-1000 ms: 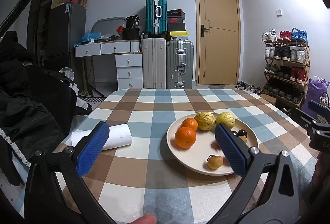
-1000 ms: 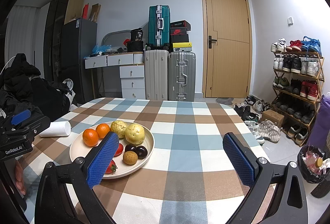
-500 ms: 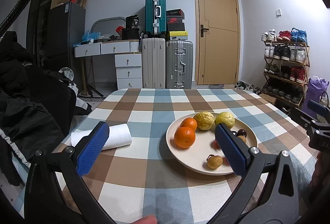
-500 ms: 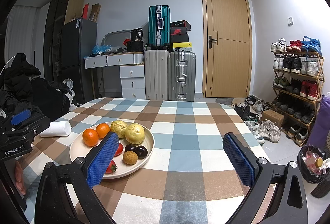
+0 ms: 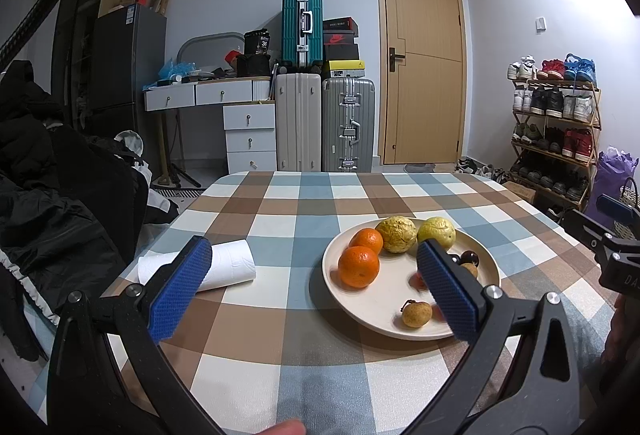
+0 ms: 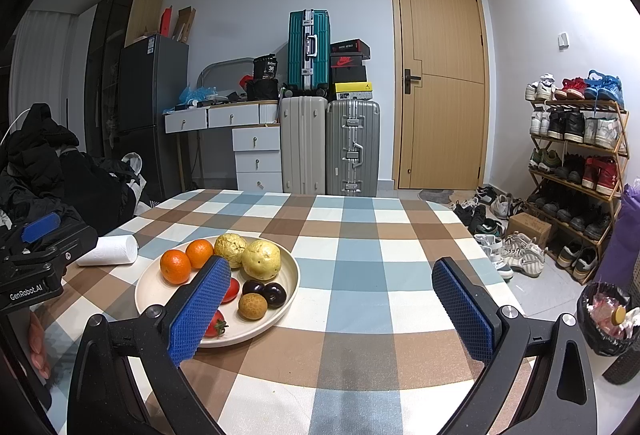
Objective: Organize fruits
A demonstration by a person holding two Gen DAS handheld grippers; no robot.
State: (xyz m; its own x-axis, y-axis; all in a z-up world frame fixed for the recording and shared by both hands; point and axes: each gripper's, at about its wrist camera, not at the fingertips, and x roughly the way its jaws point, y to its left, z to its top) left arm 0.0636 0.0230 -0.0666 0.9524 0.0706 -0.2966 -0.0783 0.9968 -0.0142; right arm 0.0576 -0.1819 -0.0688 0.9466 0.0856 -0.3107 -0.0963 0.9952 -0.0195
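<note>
A cream plate (image 5: pixel 384 299) (image 6: pixel 160 299) sits on the checked tablecloth. It holds two oranges (image 5: pixel 359 266) (image 6: pixel 175 266), two yellow wrinkled fruits (image 5: pixel 398 234) (image 6: pixel 261 259), dark plums (image 6: pixel 274 294), a small brown longan (image 5: pixel 417 313) (image 6: pixel 252 306) and red tomatoes (image 6: pixel 214 327). My left gripper (image 5: pixel 316 283) is open and empty, low over the table just in front of the plate's left side. My right gripper (image 6: pixel 340 307) is open and empty, with the plate behind its left finger.
A white paper roll (image 5: pixel 224 267) (image 6: pixel 108 250) lies on the table left of the plate. Dark coats (image 5: pixel 48 195) pile up at the left edge. A shoe rack (image 6: pixel 576 163) and a bin (image 6: pixel 608 319) stand to the right of the table.
</note>
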